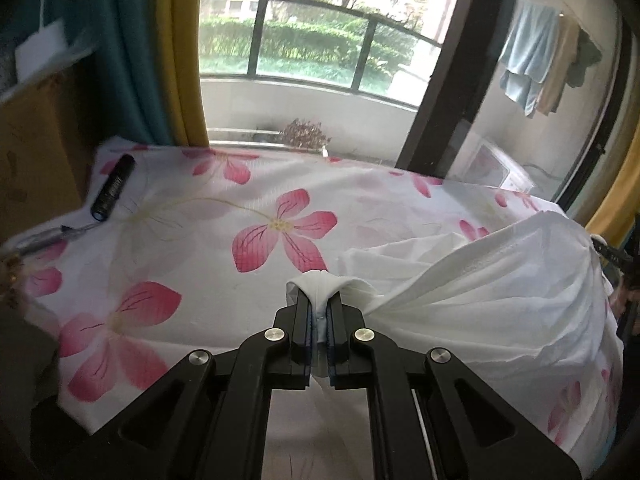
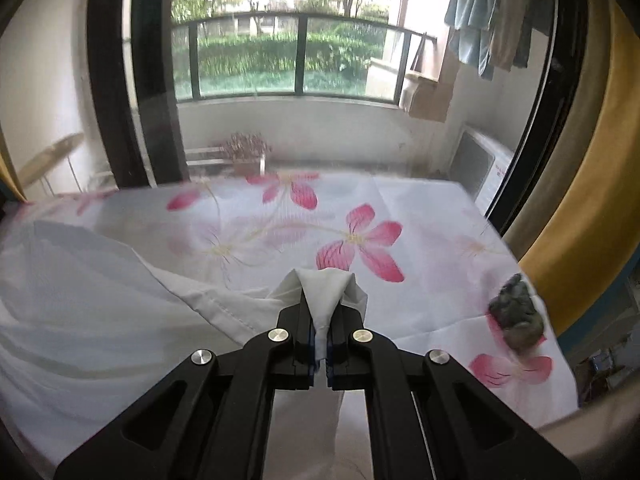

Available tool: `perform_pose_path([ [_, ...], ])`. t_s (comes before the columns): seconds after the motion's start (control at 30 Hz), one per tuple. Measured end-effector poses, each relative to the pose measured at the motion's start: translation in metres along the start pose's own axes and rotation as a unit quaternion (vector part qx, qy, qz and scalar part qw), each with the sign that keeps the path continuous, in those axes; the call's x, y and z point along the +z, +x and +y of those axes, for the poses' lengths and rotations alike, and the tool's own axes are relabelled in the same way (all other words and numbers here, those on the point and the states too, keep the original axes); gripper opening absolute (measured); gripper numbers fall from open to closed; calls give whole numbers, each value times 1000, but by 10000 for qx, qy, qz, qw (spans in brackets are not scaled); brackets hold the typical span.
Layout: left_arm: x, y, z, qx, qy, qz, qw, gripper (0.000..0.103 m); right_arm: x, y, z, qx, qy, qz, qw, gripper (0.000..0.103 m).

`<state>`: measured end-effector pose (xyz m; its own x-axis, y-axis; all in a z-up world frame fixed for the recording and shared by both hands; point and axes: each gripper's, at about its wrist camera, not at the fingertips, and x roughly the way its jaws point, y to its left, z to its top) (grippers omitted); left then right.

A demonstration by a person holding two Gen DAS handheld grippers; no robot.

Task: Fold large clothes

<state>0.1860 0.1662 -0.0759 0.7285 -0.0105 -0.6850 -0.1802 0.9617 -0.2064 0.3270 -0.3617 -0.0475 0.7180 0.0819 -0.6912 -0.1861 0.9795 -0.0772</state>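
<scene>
A large white garment [image 1: 480,292] hangs stretched between my two grippers above a table covered with a pink-flowered cloth [image 1: 200,220]. My left gripper [image 1: 319,304] is shut on a bunched corner of the garment, which puffs out past its fingertips. The rest of the cloth billows away to the right in the left wrist view. My right gripper [image 2: 320,312] is shut on another corner of the white garment [image 2: 80,288], which spreads to the left in that view over the flowered cloth [image 2: 400,208].
A black cylinder [image 1: 113,188] and a pen [image 1: 48,236] lie at the table's far left, beside a cardboard box [image 1: 36,152]. A grey lump [image 2: 518,312] sits near the table's right edge. Behind the table stand a glass door, yellow curtains [image 1: 180,60] and a balcony.
</scene>
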Motion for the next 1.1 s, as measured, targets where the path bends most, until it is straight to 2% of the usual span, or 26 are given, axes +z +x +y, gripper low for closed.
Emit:
perform_pose_path([
  [0.1, 4, 12, 0, 72, -23, 88, 9999, 12, -2, 15, 6, -86, -115, 200, 9997, 3],
  [0.23, 10, 20, 0, 523, 97, 107, 9985, 37, -3, 26, 9, -359, -257, 372, 9983, 5],
  [0.3, 12, 16, 0, 591, 134, 41, 9982, 38, -2, 24, 8, -478, -261, 384, 9978, 9],
  [0.4, 15, 0, -6, 713, 337, -216, 9967, 45, 3, 12, 4, -838, -221, 234, 9960, 37],
  [0.43, 16, -7, -9, 713, 404, -319, 9961, 48, 5, 7, 1, -954, -147, 189, 9952, 54],
  [0.47, 16, -13, -12, 675, 463, -421, 9958, 49, 7, 2, -2, -1008, -70, 139, 9948, 62],
  [0.63, 14, -44, -38, 445, 910, -866, 9911, 52, 13, -39, -1, -1136, 87, -291, 9931, 63],
  [0.7, 9, -54, -50, 215, 1038, -968, 9896, 57, 11, -54, 11, -937, 40, -393, 9948, 63],
  [0.8, -6, -56, -72, -226, 1298, -801, 9880, 58, 1, -72, 43, -553, -338, -473, 9968, 63],
  [0.93, -32, -47, -98, -436, 1798, -535, 9813, 58, -19, -86, 91, 124, -778, -469, 9958, 63],
  [1.03, -46, -41, -112, -615, 2037, -316, 9766, 58, -38, -85, 122, 646, -1204, -349, 9900, 63],
  [1.1, -52, -35, -117, -596, 2130, -199, 9750, 58, -49, -79, 141, 727, -1512, -205, 9856, 63],
])
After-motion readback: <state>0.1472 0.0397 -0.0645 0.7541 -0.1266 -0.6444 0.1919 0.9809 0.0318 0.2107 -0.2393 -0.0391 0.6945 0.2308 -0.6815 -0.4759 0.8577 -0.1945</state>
